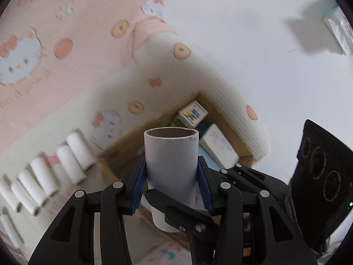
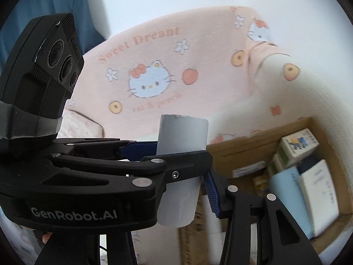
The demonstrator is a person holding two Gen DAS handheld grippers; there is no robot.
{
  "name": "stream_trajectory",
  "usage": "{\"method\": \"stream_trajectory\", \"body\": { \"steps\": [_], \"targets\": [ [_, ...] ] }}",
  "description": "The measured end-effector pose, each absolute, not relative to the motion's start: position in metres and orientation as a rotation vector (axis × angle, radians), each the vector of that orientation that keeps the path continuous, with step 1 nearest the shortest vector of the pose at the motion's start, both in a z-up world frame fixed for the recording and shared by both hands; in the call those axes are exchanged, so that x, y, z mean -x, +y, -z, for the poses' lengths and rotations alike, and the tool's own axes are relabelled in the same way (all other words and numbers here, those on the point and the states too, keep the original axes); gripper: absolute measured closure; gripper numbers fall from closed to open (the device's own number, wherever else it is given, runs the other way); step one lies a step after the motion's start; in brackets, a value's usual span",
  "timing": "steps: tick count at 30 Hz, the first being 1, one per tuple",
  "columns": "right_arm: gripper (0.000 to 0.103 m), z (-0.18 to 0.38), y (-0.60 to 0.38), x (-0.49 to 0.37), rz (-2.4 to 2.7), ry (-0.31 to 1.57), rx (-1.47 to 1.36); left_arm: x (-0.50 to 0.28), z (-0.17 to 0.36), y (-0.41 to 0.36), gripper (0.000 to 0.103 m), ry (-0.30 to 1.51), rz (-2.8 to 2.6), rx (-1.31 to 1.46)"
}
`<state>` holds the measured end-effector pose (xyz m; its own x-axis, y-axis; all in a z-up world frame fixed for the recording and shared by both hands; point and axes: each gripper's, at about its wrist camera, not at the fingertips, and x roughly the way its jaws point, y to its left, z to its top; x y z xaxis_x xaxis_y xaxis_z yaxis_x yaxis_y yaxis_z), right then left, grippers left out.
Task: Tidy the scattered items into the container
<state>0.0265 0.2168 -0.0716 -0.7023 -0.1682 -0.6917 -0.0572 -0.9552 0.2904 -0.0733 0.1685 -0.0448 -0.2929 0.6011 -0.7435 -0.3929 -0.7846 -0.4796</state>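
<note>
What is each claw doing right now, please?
Left claw: closed on a cardboard tube.
Right claw: cannot tell; the other claw blocks it.

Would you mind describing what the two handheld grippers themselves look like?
Both are matte black plastic linkages with round silver pivot pins. The left gripper and the right gripper carry ribbed blue finger pads. One arm bears white "GenRobot.AI" lettering. A black camera block with three round lenses sits on top.

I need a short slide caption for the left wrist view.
Left gripper clamps white cardboard tube above brown cardboard box of small cartons.
</note>
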Motion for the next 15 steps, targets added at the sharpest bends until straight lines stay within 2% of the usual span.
{"method": "stream_trajectory", "body": {
  "steps": [6,12,15],
  "targets": [
    [0.062,0.089,0.251,-0.037,2.780,-0.532,-1.256,0.077,0.060,0.195,0.056,-0.276,-2.042,1.389],
    [0.062,0.095,0.279,-0.050,2.775,-0.650,-1.264,0.077,0.064,0.218,0.047,-0.205,-2.032,1.349],
    [0.062,0.098,0.287,-0.055,2.765,-0.673,-1.258,0.083,0.070,0.225,0.047,-0.226,-2.001,1.377]
  ]
}}
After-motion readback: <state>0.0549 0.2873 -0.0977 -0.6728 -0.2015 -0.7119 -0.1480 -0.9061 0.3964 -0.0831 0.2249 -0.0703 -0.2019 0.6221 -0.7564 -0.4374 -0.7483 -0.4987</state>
